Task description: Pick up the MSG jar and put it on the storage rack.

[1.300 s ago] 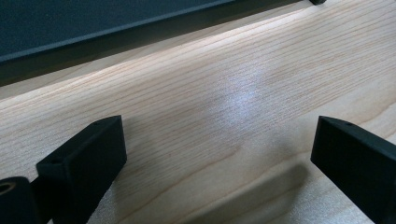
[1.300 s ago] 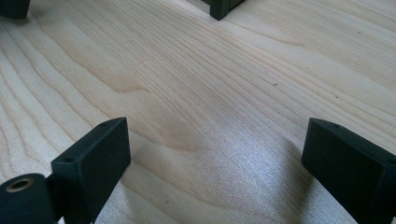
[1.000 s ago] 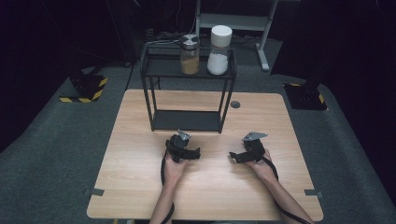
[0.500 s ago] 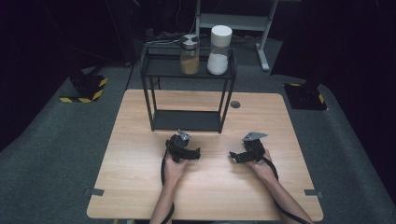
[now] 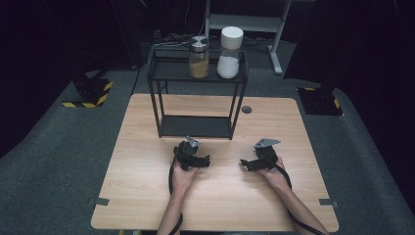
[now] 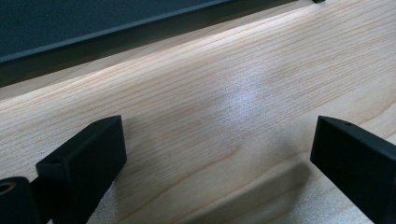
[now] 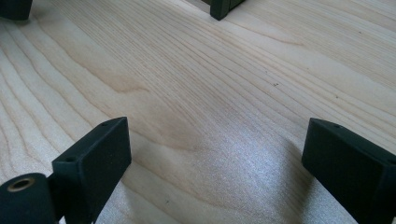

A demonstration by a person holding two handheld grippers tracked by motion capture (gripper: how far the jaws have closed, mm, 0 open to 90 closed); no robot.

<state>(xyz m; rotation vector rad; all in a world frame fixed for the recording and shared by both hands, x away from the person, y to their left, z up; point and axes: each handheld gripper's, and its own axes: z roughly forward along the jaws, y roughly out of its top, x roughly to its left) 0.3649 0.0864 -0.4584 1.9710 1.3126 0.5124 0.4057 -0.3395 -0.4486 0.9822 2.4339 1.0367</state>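
Near the middle of the table (image 5: 147, 196), just in front of the black wire shelf (image 5: 195, 125), the left hand-held gripper (image 5: 190, 155) rests low over the wood, its jaws spread wide with bare table between them, holding nothing. Toward the right edge, the right hand-held gripper (image 5: 252, 164) sits likewise, jaws wide apart over bare wood, well apart from the left one. On the shelf's top stand a jar of brown contents (image 5: 198, 57) and a white-lidded jar (image 5: 230, 53), side by side.
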